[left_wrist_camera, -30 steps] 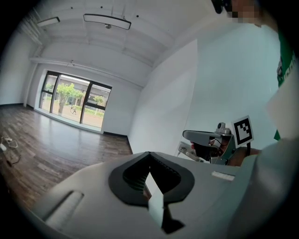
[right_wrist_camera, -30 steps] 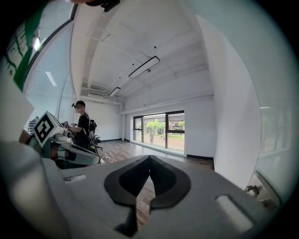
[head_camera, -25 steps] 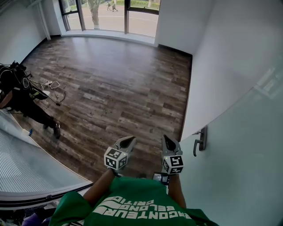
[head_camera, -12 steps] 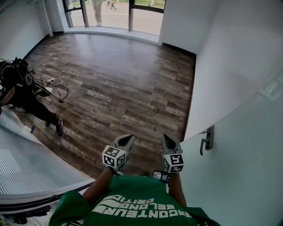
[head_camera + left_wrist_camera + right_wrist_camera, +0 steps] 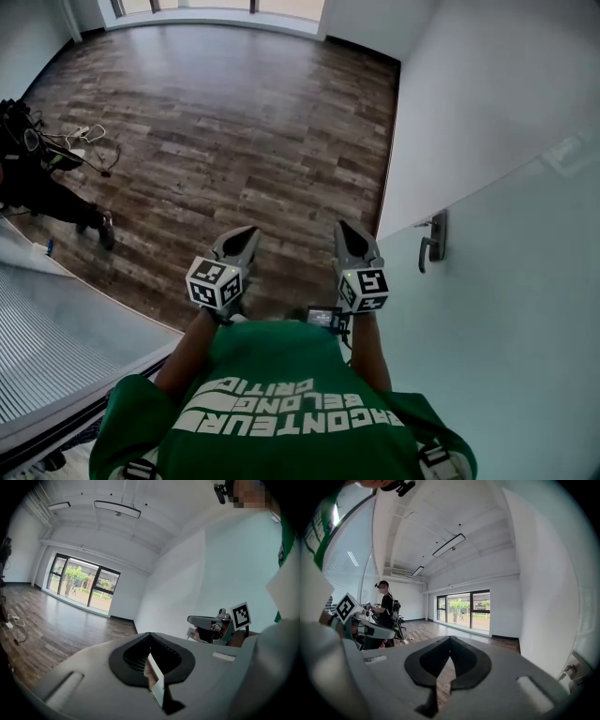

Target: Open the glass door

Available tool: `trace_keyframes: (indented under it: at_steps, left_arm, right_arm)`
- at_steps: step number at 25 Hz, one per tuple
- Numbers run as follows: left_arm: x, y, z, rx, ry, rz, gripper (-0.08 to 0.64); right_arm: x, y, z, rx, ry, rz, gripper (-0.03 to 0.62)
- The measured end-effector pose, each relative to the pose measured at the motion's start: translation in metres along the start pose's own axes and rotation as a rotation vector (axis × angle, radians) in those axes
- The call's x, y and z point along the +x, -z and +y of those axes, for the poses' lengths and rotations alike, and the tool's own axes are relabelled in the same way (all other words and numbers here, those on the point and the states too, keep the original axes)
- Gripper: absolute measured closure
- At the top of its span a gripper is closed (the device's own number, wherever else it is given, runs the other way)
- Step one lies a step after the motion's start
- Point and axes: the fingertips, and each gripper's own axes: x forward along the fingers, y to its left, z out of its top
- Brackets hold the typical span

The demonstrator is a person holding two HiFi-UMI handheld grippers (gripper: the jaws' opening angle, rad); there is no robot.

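Note:
The frosted glass door (image 5: 506, 309) fills the right side of the head view, and its dark lever handle (image 5: 431, 240) sits on the door's left edge. My right gripper (image 5: 345, 229) is shut and holds nothing; it hovers left of the handle, apart from it. My left gripper (image 5: 246, 233) is further left, also shut and holding nothing. In the right gripper view the jaws (image 5: 450, 639) meet at their tips, and the handle (image 5: 571, 670) shows at the far lower right. In the left gripper view the jaws (image 5: 150, 635) are closed, with the right gripper (image 5: 211, 621) beside them.
A white wall (image 5: 469, 103) meets the door's left edge. Wood flooring (image 5: 225, 122) stretches ahead toward windows (image 5: 464, 609). A person (image 5: 37, 178) in dark clothes with cables stands at the left. A ribbed grey panel (image 5: 56, 337) lies at the lower left.
Both grippers and the door handle have shifted up in the head view as the view tipped down and forward. Both grippers stay shut, and the right one is slightly nearer the handle.

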Motion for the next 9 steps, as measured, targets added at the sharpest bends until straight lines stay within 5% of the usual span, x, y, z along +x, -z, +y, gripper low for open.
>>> trace_keyframes:
  at_steps: [9]
  left_arm:
    - [-0.014,-0.009,-0.002,-0.028,0.016,0.013,0.543]
  right_arm:
    - [-0.006,-0.019,0.011,-0.001,0.020,0.022,0.599]
